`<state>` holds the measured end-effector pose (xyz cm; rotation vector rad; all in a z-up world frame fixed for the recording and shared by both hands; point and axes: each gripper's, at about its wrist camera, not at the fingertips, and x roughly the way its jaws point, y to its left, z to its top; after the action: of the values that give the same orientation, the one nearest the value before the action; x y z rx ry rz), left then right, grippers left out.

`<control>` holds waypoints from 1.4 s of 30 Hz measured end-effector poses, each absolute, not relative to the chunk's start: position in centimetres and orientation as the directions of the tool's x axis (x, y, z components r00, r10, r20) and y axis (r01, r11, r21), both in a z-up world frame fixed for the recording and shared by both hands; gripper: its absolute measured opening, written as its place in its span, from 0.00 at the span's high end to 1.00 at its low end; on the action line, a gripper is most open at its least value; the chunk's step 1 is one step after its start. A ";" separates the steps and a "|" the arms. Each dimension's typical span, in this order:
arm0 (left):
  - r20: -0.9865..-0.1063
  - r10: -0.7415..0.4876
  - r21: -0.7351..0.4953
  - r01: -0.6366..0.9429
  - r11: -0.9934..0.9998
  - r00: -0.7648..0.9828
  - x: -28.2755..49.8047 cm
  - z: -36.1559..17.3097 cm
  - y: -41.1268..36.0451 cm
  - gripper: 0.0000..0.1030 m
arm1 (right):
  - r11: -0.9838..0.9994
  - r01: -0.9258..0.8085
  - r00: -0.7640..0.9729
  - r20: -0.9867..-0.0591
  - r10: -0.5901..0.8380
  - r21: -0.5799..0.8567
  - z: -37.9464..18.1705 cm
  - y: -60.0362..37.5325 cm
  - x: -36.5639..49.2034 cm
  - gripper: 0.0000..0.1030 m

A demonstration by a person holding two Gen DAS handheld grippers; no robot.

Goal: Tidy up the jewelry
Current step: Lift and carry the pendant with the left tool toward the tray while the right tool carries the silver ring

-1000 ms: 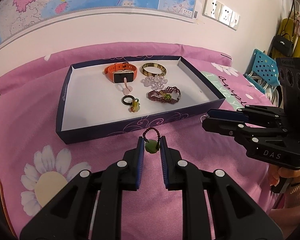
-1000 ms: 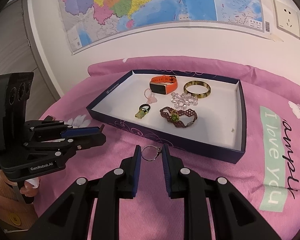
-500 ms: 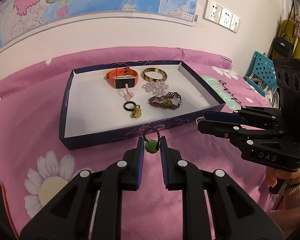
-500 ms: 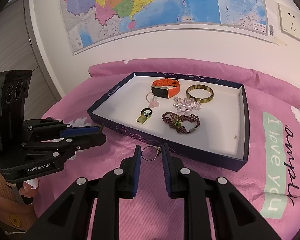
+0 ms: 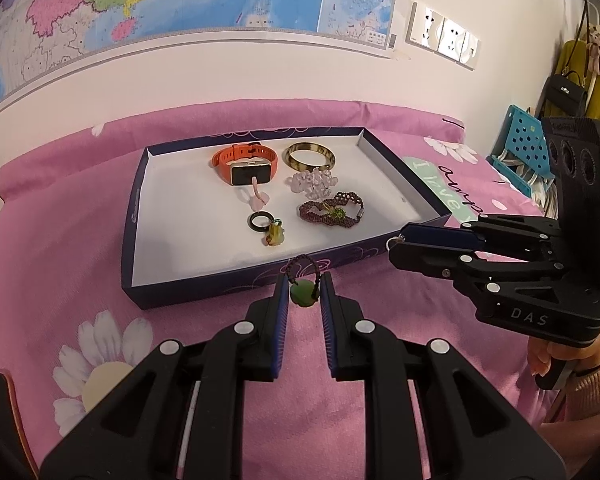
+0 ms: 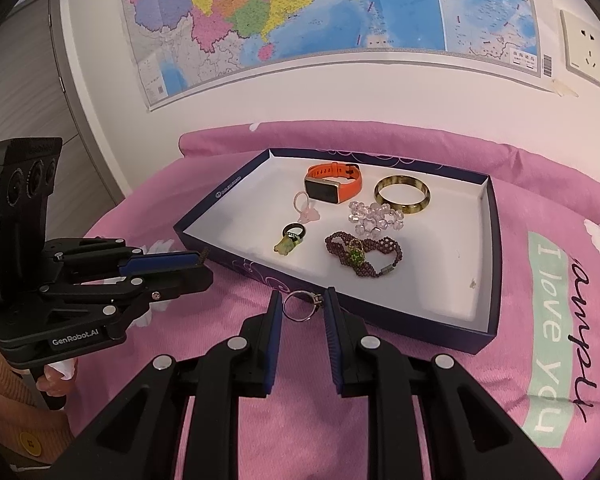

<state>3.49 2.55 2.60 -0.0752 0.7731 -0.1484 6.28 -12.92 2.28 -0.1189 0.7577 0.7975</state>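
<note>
The left wrist view alone shows the left gripper (image 5: 303,294) from behind, clamped on a green pendant (image 5: 302,295) whose dark bead loop (image 5: 303,266) stands up in front of the box wall. It also shows the right gripper (image 5: 398,242) from the side, with only a sliver of the ring visible at its tip.

The right wrist view alone shows plainly that the right gripper (image 6: 302,307) pinches a silver ring (image 6: 298,307) between its pads, just short of the box's near wall. There the left gripper (image 6: 204,260) appears side-on at the left, its catch mostly hidden.

Beyond both, a dark blue box (image 5: 137,216) sits on the pink bedspread (image 5: 52,240). Inside, nearest, lie a black ring with a yellow charm (image 5: 266,227) and a maroon beaded bracelet (image 5: 332,212); then a pink charm (image 5: 258,199) and a clear bead cluster (image 5: 313,182); farthest, an orange watch (image 5: 245,163) and a gold bangle (image 5: 310,155). A map (image 6: 300,8) hangs on the wall behind.
</note>
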 end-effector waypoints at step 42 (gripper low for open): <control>-0.666 -0.150 -0.107 0.106 0.989 0.730 4.8 3.8 2.5 0.84 | 0.705 -0.692 0.474 -0.640 0.605 0.153 3.0 -12.1 7.5 0.81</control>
<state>4.78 2.48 3.76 -0.0632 0.7389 -0.1413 7.51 -12.13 2.98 -0.1331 0.7269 0.7958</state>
